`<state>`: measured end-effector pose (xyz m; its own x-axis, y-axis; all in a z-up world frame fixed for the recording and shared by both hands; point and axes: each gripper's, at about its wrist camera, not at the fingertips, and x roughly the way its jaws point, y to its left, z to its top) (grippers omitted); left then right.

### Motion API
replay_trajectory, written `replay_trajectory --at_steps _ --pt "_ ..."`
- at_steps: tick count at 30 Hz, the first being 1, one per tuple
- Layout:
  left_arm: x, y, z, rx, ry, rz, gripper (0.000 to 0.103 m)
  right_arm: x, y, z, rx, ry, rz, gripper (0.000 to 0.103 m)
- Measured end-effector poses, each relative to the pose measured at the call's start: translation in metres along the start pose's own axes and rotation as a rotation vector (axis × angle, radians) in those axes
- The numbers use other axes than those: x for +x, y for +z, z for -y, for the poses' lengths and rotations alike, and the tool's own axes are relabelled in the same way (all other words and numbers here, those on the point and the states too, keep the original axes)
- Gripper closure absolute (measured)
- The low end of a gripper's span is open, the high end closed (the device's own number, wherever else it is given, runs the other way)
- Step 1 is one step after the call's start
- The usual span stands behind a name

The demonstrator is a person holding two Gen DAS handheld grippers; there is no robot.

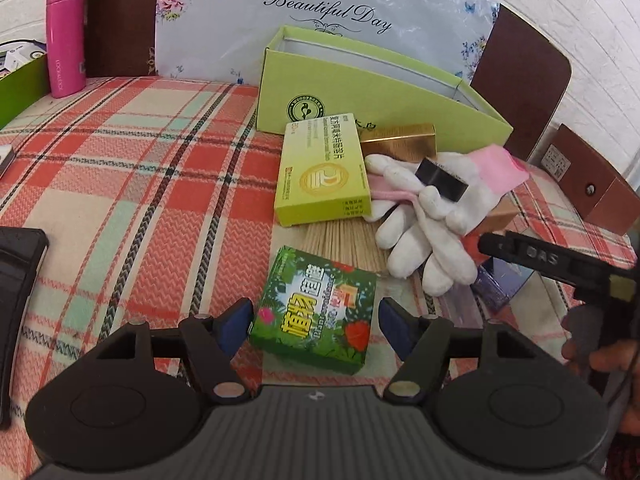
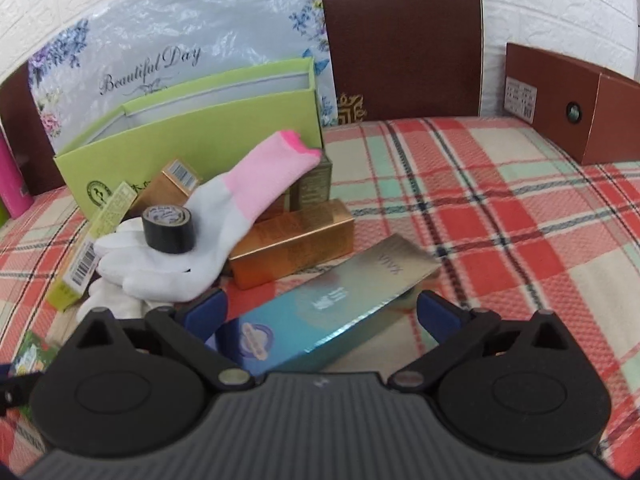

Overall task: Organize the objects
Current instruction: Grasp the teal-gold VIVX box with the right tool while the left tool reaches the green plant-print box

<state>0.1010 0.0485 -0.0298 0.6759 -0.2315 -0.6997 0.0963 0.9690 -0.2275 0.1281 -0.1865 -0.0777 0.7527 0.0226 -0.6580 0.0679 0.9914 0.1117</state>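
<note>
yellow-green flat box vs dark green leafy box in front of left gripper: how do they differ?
Colour: the yellow-green box is plain lime with a gold emblem; the dark green box carries busy leaf and flower print.
Shape: the yellow-green box looks longer and more oblong; the dark green box is squarer.
Place: the dark green box sits between the open fingers of the left gripper, unpressed; the yellow-green box lies farther back beside the white gloves.
Both lie flat.
</note>
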Motion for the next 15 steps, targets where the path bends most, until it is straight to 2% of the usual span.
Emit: replay_trajectory --at_steps 2,3,6,9,11,14,15 --pt "-0.001 -0.003 -0.001 -0.005 0.004 -0.005 0.031 0.007 -0.002 -0.006 0.001 -0.02 -0.018 0.0" --pt "-0.002 -0.004 -0.001 -0.007 0.006 -0.005 0.031 0.007 -0.005 -0.009 -0.039 -0.003 -0.017 0.001" --pt "-0.002 -0.006 -0.001 -0.013 0.006 -0.002 0.031 -0.005 -0.016 -0.013 -0.182 0.091 -0.007 0.013" --pt "0.0 -0.004 0.003 -0.005 0.015 -0.001 0.03 -0.022 -0.026 -0.002 -0.26 0.155 0.009 0.035" --pt "0.002 -0.004 0.005 0.0 0.027 0.0 0.029 -0.034 -0.031 0.009 -0.294 0.154 0.015 0.051" --pt "0.004 -0.004 0.007 0.0 0.029 0.011 0.03 -0.051 -0.038 0.026 -0.325 0.15 0.01 0.064" --pt "0.003 -0.004 0.007 0.002 0.028 0.011 0.032 -0.056 -0.04 0.031 -0.335 0.145 0.004 0.065"
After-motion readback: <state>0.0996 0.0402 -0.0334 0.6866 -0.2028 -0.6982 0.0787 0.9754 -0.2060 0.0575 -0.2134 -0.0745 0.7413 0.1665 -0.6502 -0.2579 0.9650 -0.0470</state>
